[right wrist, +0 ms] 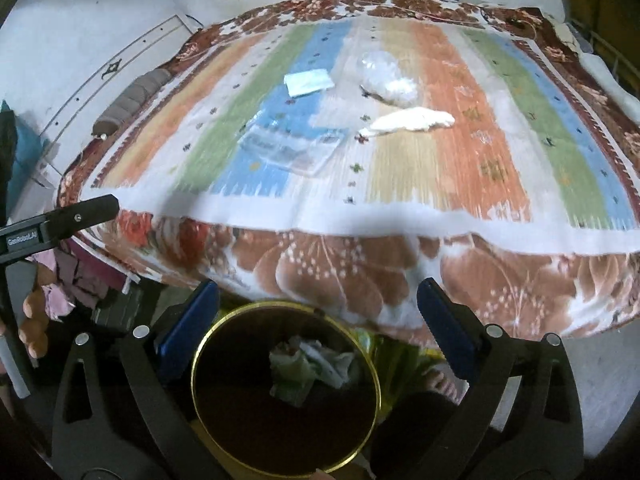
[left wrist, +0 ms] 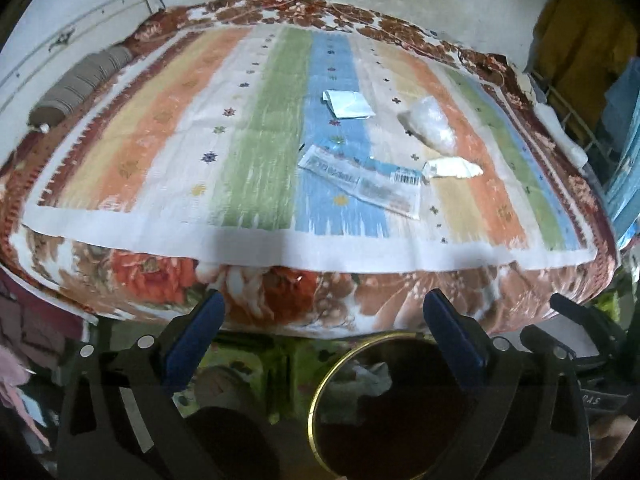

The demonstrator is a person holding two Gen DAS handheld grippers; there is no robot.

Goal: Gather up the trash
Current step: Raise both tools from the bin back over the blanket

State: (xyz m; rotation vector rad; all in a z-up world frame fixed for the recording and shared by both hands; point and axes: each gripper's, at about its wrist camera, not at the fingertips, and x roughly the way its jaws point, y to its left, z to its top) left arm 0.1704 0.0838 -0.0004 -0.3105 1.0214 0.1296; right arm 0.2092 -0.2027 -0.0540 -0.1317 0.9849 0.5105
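Observation:
Trash lies on the striped sheet of a bed: a flat clear wrapper with a barcode (left wrist: 362, 182) (right wrist: 290, 148), a small folded pale-blue packet (left wrist: 347, 104) (right wrist: 308, 82), a crumpled clear plastic bag (left wrist: 430, 124) (right wrist: 386, 76) and a crumpled white paper (left wrist: 454, 169) (right wrist: 408, 121). A dark round bin with a gold rim (right wrist: 286, 392) (left wrist: 384, 404) stands on the floor below the bed's near edge, with crumpled trash (right wrist: 312, 368) inside. My left gripper (left wrist: 324, 336) and right gripper (right wrist: 318, 324) are both open and empty above the bin.
A brown bolster (left wrist: 80, 84) (right wrist: 132, 98) lies at the bed's far left by the white wall. Clothes hang at the right (left wrist: 580, 44). The left gripper's body (right wrist: 56, 226) shows at the right view's left edge. Cloth heaps sit on the floor at left (left wrist: 24, 344).

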